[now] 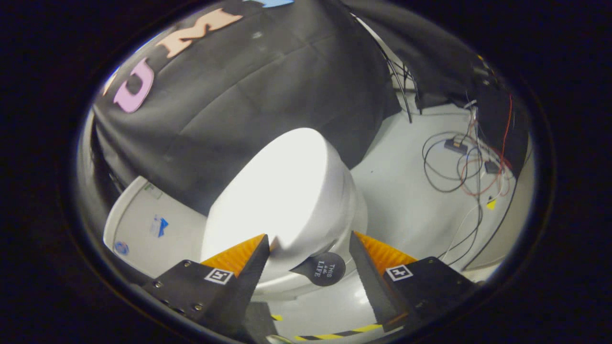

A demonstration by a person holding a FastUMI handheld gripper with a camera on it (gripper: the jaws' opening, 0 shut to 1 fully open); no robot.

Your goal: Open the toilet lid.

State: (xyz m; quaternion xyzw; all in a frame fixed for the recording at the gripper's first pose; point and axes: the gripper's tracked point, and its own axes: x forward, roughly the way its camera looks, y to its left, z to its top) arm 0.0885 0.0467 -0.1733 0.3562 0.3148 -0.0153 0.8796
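Between the spread fingers: front rim of closed toilet lid (282, 191).
Gripper (308, 243) open, holding nothing; lid lies just ahead, long axis running away toward cistern (143, 224); round dark tab (325, 269) at its front edge.

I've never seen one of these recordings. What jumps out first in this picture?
The bright white toilet lid, still closed, glows just ahead of the tool, whose two fingers stand open and apart, touching nothing. A small round dark tag hangs at the lid's front edge between the fingers. Beyond the toilet to one side, a tangle of cables sprawls over the pale floor.
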